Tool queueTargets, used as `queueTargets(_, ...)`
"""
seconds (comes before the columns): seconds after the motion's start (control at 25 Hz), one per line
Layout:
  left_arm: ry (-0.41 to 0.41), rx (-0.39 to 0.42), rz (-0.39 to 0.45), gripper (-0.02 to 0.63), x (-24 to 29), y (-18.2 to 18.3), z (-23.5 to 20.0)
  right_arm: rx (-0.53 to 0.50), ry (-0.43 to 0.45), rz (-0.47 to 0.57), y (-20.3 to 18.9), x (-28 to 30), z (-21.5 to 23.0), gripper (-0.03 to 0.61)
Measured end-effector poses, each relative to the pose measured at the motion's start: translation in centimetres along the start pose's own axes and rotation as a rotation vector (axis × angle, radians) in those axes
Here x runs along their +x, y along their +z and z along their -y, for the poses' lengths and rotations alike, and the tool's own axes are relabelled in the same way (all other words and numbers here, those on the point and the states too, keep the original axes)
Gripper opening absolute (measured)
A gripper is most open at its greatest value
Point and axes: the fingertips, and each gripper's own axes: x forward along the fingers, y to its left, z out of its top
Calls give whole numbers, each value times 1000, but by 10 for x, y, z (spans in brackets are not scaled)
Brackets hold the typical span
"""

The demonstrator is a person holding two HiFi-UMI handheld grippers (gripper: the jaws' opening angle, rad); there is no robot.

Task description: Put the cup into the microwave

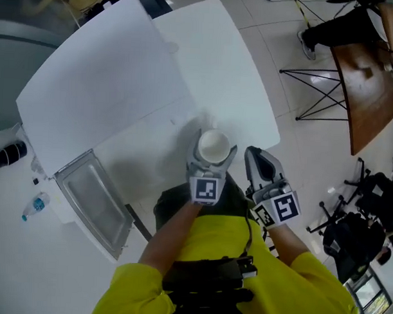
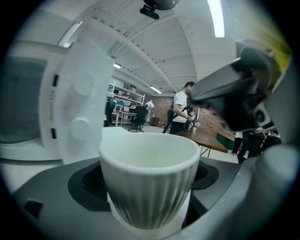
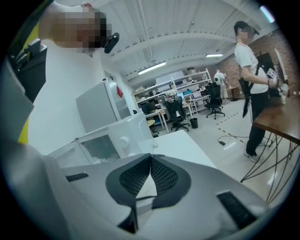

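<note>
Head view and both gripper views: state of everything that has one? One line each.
microwave: door swung open
cup: upright, empty, held outside the microwave
left hand-held gripper: shut on the cup
right hand-held gripper: jaws together, nothing between them

I count one cup [image 1: 214, 144], one microwave [image 1: 102, 92] with two knobs [image 2: 80, 127] and one open door [image 1: 95, 204], and one white surface [image 1: 232, 71]. I have two tongs, the left tongs [image 1: 213, 152] and the right tongs [image 1: 253, 155]. On the floor lies one plastic bottle [image 1: 34, 207]. There is one brown table [image 1: 372, 95], with one person [image 3: 251, 79] standing beside it.
</note>
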Motion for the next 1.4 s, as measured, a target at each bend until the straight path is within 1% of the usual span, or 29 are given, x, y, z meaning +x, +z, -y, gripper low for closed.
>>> queueTargets(0.08,49,-63,-3,462,-48,6,-16,-34,39,-10,6,9,-20,6)
queueTargets(0.16,150,-138,-6,462,-92,13,-51,-64,106,-14,10,23,-49,6)
queueTargets(0.24,271,-169,-2,462,-130,19,-99,-98,191,-22,12,38,-86,6)
queueTargets(0.32,386,-162,9,462,-159,24,-154,-131,278,-36,10,52,-124,6)
queueTargets(0.4,473,-130,15,462,-176,23,-208,-157,354,-53,6,63,-159,6)
queueTargets(0.48,539,-102,24,462,-181,22,-256,-174,415,-64,3,73,-187,6)
queueTargets(0.56,586,-84,57,462,-178,27,-296,-185,457,-74,1,79,-206,6)
queueTargets(0.68,603,-58,117,462,-166,41,-330,-211,485,-88,-5,83,-222,6)
queueTargets(0.76,603,-68,136,462,-157,46,-342,-227,481,-107,-12,88,-224,6)
queueTargets(1.0,591,-108,129,462,-134,41,-360,-220,437,-139,-18,94,-212,6)
queueTargets(1.2,602,-125,135,463,-122,43,-373,-211,419,-142,-14,98,-201,6)
queueTargets(1.28,604,-119,133,463,-118,44,-375,-206,410,-143,-15,98,-197,6)
queueTargets(1.4,607,-84,129,463,-111,45,-379,-202,402,-145,-16,99,-194,6)
